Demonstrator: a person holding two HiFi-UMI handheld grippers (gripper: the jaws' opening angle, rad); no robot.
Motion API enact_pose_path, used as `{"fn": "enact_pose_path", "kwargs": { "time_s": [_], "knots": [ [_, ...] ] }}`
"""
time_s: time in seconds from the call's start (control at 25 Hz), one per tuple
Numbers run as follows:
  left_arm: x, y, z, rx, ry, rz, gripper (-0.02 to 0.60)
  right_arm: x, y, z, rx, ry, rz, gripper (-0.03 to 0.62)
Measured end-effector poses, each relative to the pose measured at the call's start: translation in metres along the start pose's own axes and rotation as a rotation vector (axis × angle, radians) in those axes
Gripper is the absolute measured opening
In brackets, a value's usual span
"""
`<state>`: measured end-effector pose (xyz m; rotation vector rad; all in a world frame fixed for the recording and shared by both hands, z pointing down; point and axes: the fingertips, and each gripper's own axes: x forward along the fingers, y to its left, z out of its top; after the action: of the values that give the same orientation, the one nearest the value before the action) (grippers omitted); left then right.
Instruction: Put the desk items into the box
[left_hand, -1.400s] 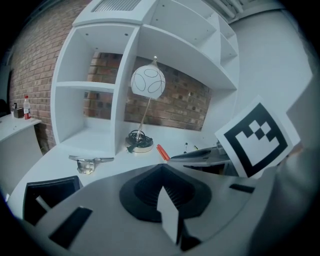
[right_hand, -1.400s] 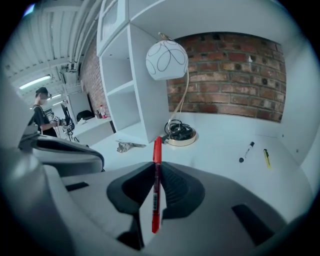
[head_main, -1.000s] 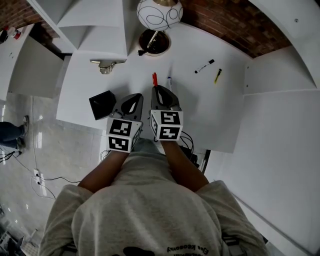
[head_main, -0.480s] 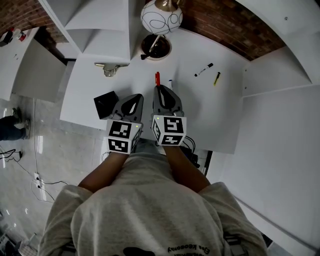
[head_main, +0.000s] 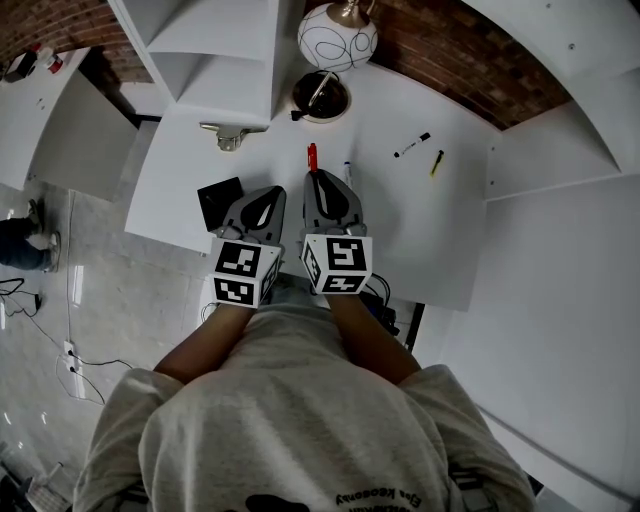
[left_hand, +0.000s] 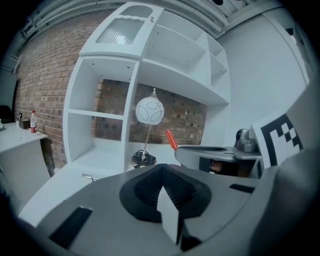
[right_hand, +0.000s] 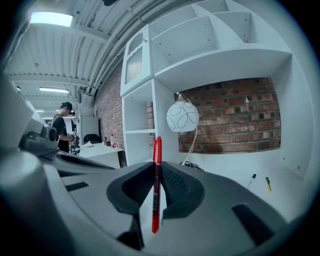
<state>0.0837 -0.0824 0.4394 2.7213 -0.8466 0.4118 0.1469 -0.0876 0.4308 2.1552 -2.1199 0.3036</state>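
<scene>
Red pen (right_hand: 157, 150) is pinched upright between the right gripper (head_main: 322, 185) fingers (right_hand: 175, 185), its tip poking out past them, held above the desk (head_main: 400, 220) and not yet in the box (head_main: 218, 203). The black box sits on the desk just left of the left gripper (left_hand: 162, 167), near the desk's front edge. Left fingers (left_hand: 145, 187) are pressed together with nothing between them. Progress looks early to me: one item is in hand and none is visibly boxed. I can't tell what's inside the box from here. On the desk to collect: a white pen (head_main: 347, 170) just ahead and right of the right fingers, and a black marker (head_main: 412, 145) and yellow pen (head_main: 437, 162) further right, well apart from both grippers. Ahead of the fingers is a globe lamp (head_main: 337, 38) with a dark base (head_main: 320, 95) at the back of the desk. A small metal part (head_main: 232, 135) lies ahead and left of the left fingers. To reach the box the right gripper has to cross the left one, which sits between them, so the left should shift or the drop should come in over it. The lamp and metal part are clear of that route.
</scene>
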Motion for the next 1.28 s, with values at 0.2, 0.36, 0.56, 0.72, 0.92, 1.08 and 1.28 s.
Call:
{"fn": "enact_pose_path", "kwargs": {
  "time_s": [0.2, 0.36, 0.56, 0.72, 0.92, 1.08, 1.28],
  "knots": [
    [-0.011, 0.010, -0.001, -0.011, -0.008, 0.029, 0.005, 0.003, 0.017, 0.004, -0.009, -0.010, 0.038, 0.052],
    [-0.021, 0.024, -0.002, -0.019, -0.015, 0.062, 0.004, 0.010, 0.034, 0.005, -0.015, -0.014, 0.076, 0.052],
    [-0.034, 0.042, -0.004, -0.038, -0.020, 0.111, 0.005, 0.018, 0.057, 0.007, -0.023, -0.018, 0.129, 0.052],
    [-0.042, 0.053, -0.006, -0.049, -0.022, 0.149, 0.004, 0.024, 0.072, 0.007, -0.025, -0.018, 0.172, 0.052],
    [-0.053, 0.064, -0.009, -0.058, -0.023, 0.189, 0.005, 0.028, 0.090, 0.009, -0.028, -0.030, 0.221, 0.052],
    [-0.063, 0.072, -0.013, -0.061, -0.024, 0.221, 0.005, 0.030, 0.103, 0.011, -0.024, -0.044, 0.254, 0.052],
    [-0.074, 0.085, -0.013, -0.075, -0.031, 0.265, 0.005, 0.034, 0.121, 0.014, -0.030, -0.057, 0.302, 0.052]
  ]
}}
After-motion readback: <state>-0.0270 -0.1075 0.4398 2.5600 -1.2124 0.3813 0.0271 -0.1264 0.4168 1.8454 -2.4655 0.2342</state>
